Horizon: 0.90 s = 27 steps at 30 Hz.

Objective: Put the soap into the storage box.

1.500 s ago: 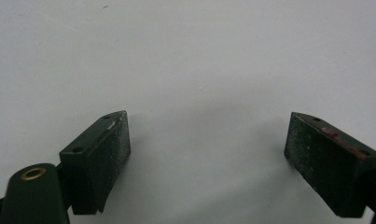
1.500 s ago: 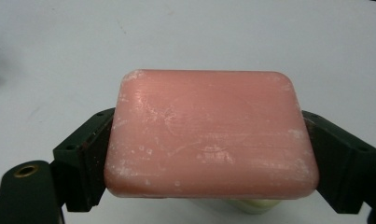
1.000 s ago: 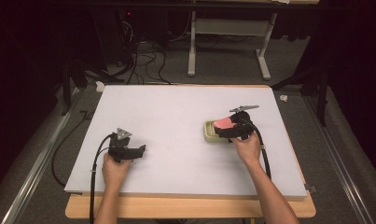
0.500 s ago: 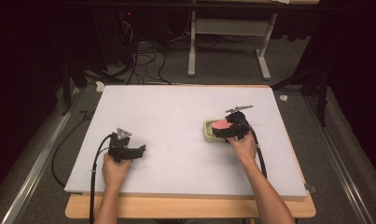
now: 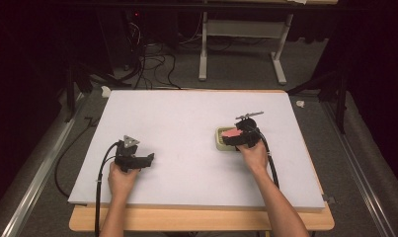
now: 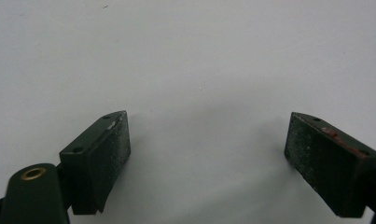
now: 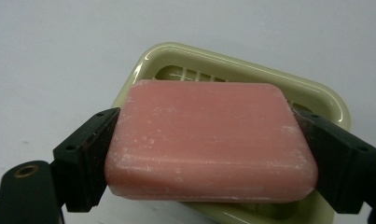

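Observation:
A pink bar of soap (image 7: 209,140) sits clamped between the two jaws of my right gripper (image 7: 209,154), held just over a pale green soap dish (image 7: 316,100). From above, the soap (image 5: 230,132) and the dish (image 5: 219,138) lie right of the table's middle, with the right gripper (image 5: 238,137) over them. My left gripper (image 5: 149,159) rests low at the front left of the white table (image 5: 186,118). Its jaws stand wide apart in the left gripper view, with bare white surface between the pads (image 6: 115,149).
The table's wooden front edge (image 5: 201,219) runs below the white top. Behind the table stand a grey frame leg (image 5: 202,54) and tangled cables (image 5: 147,59) on the floor. Cables trail from both grippers toward the person.
The right gripper with the soap has shifted slightly to the left, over the dish. The left gripper has stayed put.

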Tool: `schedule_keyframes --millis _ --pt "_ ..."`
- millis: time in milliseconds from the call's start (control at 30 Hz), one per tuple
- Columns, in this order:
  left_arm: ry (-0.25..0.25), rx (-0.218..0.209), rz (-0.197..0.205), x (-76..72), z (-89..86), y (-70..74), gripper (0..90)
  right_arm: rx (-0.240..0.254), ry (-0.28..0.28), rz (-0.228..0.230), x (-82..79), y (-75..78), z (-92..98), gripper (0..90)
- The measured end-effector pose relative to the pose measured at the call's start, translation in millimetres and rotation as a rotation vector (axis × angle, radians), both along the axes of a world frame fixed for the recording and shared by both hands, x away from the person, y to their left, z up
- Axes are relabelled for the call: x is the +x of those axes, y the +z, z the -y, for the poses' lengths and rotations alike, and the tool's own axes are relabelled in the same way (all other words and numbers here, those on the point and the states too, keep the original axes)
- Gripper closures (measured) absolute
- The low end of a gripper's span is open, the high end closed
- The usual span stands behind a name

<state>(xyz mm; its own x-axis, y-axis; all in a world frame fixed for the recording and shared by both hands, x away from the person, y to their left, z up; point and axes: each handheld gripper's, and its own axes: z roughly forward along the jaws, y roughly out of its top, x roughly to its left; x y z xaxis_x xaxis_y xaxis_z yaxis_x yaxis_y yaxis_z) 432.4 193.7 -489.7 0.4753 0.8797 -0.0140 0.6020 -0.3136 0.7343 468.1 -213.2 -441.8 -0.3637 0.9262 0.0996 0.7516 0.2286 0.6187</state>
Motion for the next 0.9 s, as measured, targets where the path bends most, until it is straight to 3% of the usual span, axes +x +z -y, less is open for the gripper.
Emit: schedule_keyframes --millis 400,533,900 --pt "0.0 0.0 0.0 0.0 0.0 0.0 14.7 -0.046 -0.017 0.02 -0.6 0.1 -4.3 12.9" --pt "-0.001 -0.001 0.0 0.0 -0.1 0.0 14.7 -0.023 -0.018 0.046 -1.9 5.2 -3.1 12.2" --pt "-0.001 -0.001 -0.001 0.0 -0.1 0.0 14.7 -0.012 -0.006 0.062 -4.3 7.5 -1.8 12.0"
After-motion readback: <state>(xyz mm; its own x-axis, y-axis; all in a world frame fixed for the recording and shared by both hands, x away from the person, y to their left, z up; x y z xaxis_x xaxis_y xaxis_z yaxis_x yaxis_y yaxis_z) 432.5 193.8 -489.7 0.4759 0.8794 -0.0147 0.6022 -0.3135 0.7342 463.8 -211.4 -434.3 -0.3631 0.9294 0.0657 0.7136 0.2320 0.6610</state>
